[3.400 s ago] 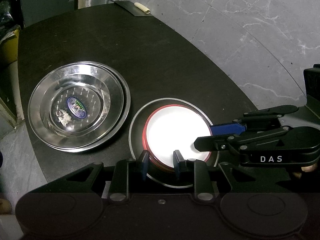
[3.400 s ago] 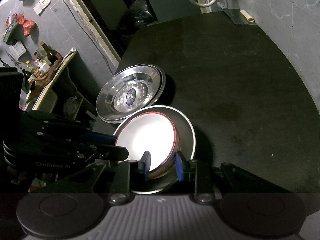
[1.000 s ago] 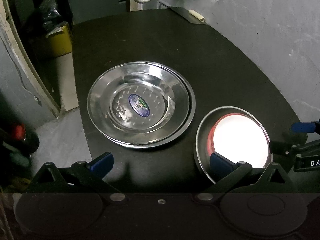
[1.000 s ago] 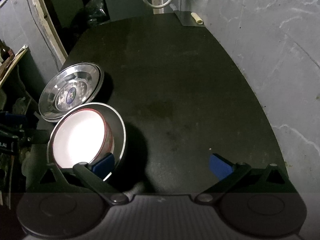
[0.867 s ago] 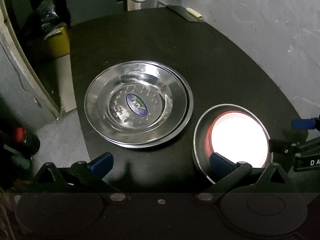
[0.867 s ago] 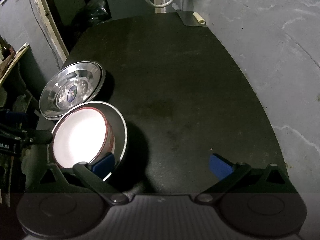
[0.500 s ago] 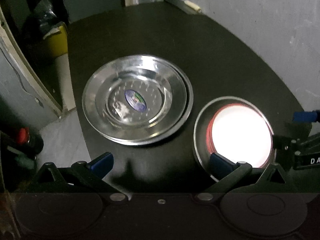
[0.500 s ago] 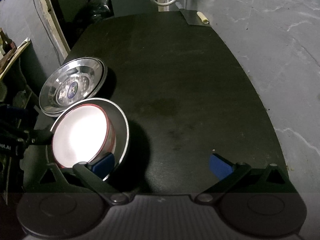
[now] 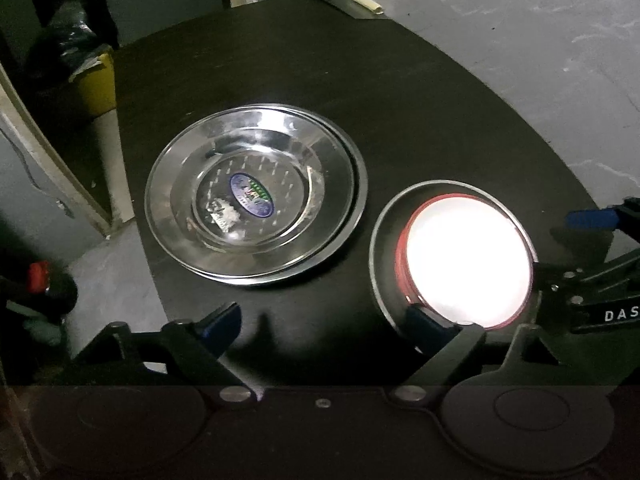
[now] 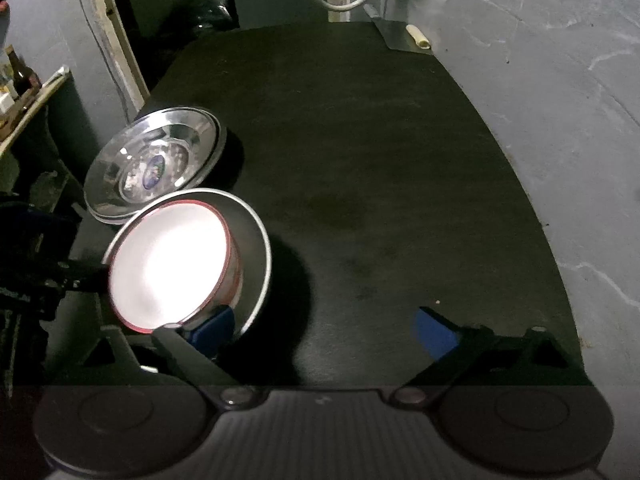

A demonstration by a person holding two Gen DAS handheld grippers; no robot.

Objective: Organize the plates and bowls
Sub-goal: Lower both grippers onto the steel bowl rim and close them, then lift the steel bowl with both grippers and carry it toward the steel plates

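Note:
A white bowl with a red rim (image 9: 464,264) (image 10: 168,264) sits inside a steel bowl (image 9: 380,240) (image 10: 260,252) on the black table. Beside it lie stacked steel plates (image 9: 256,196) (image 10: 154,164) with a blue sticker. My left gripper (image 9: 322,324) hovers in front of both, its jaws closing on nothing, the right finger (image 9: 424,324) by the steel bowl's near rim. My right gripper (image 10: 323,330) is also closing on nothing, its left finger (image 10: 212,330) at the steel bowl's rim. Each gripper shows at the other view's edge: the right gripper (image 9: 564,246) and the left gripper (image 10: 40,272).
The black table (image 10: 360,160) ends at a grey wall on the right. A flat metal sheet with a pale roll (image 10: 416,42) lies at its far end. A yellow bin (image 9: 96,84) and a red-capped thing (image 9: 38,276) stand off the table's left side.
Earlier both grippers were nearly shut at the nested bowls' near rim. Both have since drawn back with jaws spread wide, and in the last half second the pads have moved slightly inward.

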